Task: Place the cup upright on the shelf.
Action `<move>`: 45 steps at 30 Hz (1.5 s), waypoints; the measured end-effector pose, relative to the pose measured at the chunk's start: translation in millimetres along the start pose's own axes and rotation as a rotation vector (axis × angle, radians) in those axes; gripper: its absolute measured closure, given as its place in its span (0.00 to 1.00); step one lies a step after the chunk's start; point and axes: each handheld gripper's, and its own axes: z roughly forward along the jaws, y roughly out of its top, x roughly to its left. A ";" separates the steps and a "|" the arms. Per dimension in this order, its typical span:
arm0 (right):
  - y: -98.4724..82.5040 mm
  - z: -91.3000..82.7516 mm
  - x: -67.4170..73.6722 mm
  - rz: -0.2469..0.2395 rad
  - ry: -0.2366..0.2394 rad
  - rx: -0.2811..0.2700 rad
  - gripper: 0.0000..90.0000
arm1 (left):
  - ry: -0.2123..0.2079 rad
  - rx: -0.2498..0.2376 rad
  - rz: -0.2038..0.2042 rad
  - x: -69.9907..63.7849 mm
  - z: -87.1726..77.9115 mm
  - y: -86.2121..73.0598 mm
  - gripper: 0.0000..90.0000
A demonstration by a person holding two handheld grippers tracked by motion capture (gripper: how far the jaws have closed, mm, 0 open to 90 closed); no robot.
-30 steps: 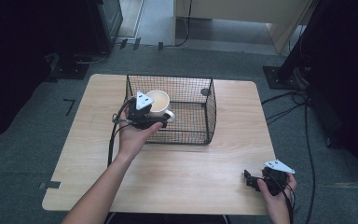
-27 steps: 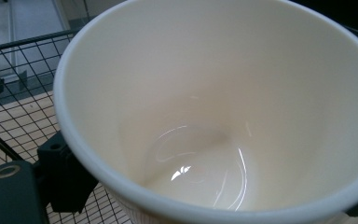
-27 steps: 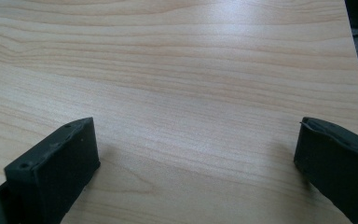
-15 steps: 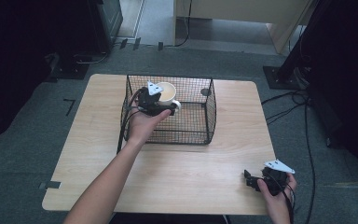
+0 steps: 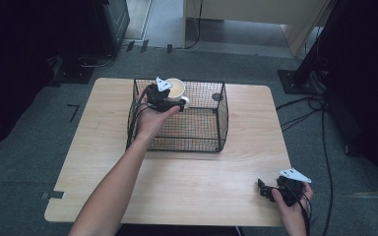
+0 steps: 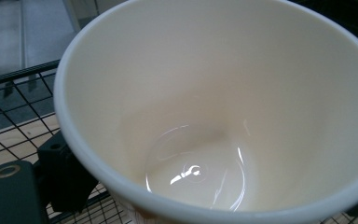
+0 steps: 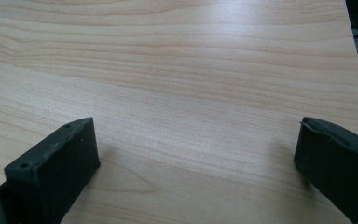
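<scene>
cup (image 6: 223,140) rim cut off at top, right and bottom edges in left gripper view. One jaw behind the cup, mostly hidden. Dark patch on basket (image 5: 177,142) far wall (image 5: 217,97): too small to identify.

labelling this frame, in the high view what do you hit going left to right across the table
left gripper holding the cream cup over the wire basket's left part → wire basket's right wall → right gripper resting open near the table's right front corner
</scene>
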 end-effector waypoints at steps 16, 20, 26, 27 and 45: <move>0.0 0.0 0.0 0.000 0.000 0.000 0.00 | -0.013 0.213 0.019 5.5 30.9 -19.3 0.10; 0.0 0.0 0.0 0.000 0.000 0.000 0.00 | -0.034 0.257 0.042 3.6 36.7 -24.7 0.10; 0.0 0.0 0.0 0.000 0.000 0.000 0.00 | -0.048 0.313 0.085 1.2 41.4 -29.4 0.10; 0.0 0.0 0.0 0.000 0.000 0.000 0.00 | -0.050 0.331 0.093 0.6 42.4 -30.4 0.10; 0.0 0.0 0.0 0.000 0.000 0.000 0.00 | -0.012 0.455 0.067 5.4 38.5 -29.4 0.03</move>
